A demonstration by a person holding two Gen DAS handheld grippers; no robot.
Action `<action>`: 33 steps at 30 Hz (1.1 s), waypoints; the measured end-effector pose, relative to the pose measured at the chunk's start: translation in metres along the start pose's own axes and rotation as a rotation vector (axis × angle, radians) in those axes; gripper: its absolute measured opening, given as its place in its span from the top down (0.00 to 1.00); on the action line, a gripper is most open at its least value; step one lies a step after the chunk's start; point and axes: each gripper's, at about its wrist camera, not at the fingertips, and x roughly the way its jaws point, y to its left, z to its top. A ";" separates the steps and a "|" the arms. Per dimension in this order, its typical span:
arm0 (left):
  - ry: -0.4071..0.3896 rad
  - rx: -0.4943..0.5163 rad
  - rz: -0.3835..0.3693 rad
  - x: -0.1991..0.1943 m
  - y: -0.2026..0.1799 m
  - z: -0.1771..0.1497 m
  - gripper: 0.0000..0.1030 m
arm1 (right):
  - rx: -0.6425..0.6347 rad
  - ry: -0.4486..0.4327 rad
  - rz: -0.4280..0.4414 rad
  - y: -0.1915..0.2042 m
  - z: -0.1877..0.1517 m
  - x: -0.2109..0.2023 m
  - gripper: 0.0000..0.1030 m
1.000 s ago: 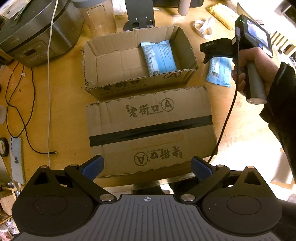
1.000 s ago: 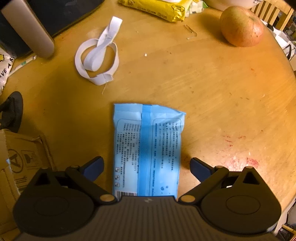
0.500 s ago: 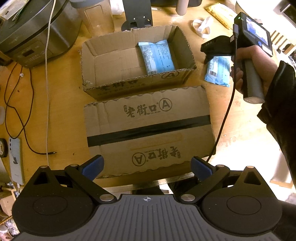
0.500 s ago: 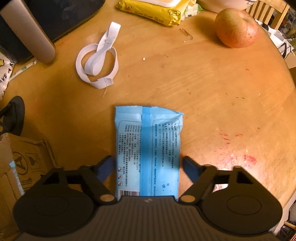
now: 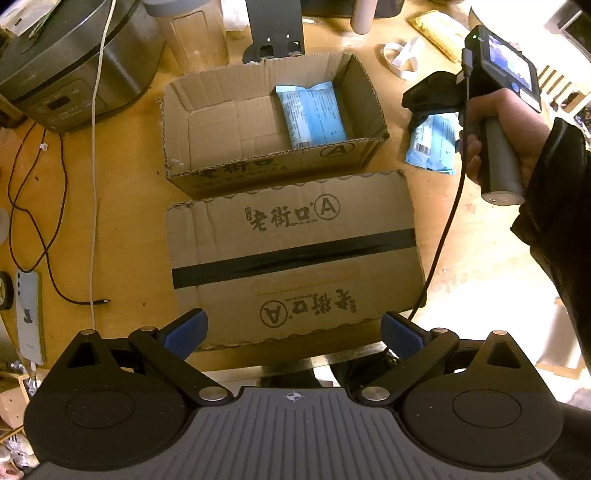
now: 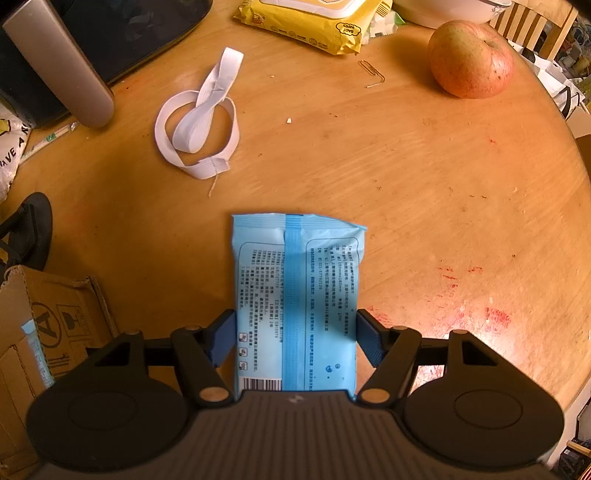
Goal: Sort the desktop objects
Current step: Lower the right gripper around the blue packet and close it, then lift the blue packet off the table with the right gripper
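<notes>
A blue tissue packet (image 6: pixel 295 295) lies flat on the wooden table, and my right gripper (image 6: pixel 295 336) has its blue pads against both long sides, shut on it. It also shows in the left wrist view (image 5: pixel 432 144) under the right gripper (image 5: pixel 424 107). An open cardboard box (image 5: pixel 273 173) holds another blue packet (image 5: pixel 314 114) at its right end. My left gripper (image 5: pixel 293 332) is open and empty, above the near edge of a flat cardboard lid (image 5: pixel 291 258).
A white elastic loop (image 6: pixel 199 125), a yellow wipes pack (image 6: pixel 310 18), a paperclip (image 6: pixel 373 74) and an apple (image 6: pixel 471 59) lie beyond the packet. A rice cooker (image 5: pixel 66 62), cables (image 5: pixel 92 166) and a phone (image 5: pixel 27 317) are at the left. The box corner (image 6: pixel 55 321) is left of the right gripper.
My right gripper's fingers have closed in from wide open onto the sides of the blue packet. My left gripper has held its place.
</notes>
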 end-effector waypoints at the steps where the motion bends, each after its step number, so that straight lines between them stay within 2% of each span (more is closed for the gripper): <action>1: -0.001 0.000 -0.001 0.000 0.000 0.000 0.00 | 0.000 0.000 -0.001 0.000 -0.001 0.000 0.35; 25: -0.002 -0.014 -0.004 0.000 0.003 -0.005 0.00 | -0.009 0.020 0.014 -0.003 -0.010 -0.031 0.36; 28: -0.003 -0.014 -0.008 0.000 0.004 -0.005 0.00 | -0.011 0.017 0.019 -0.005 -0.007 -0.040 0.36; 30: -0.004 -0.015 -0.010 0.000 0.003 -0.005 0.00 | -0.015 0.016 0.022 -0.006 0.016 -0.041 0.36; 33: -0.008 -0.014 -0.014 0.000 0.003 -0.005 0.00 | -0.016 0.015 0.031 -0.010 0.020 -0.050 0.36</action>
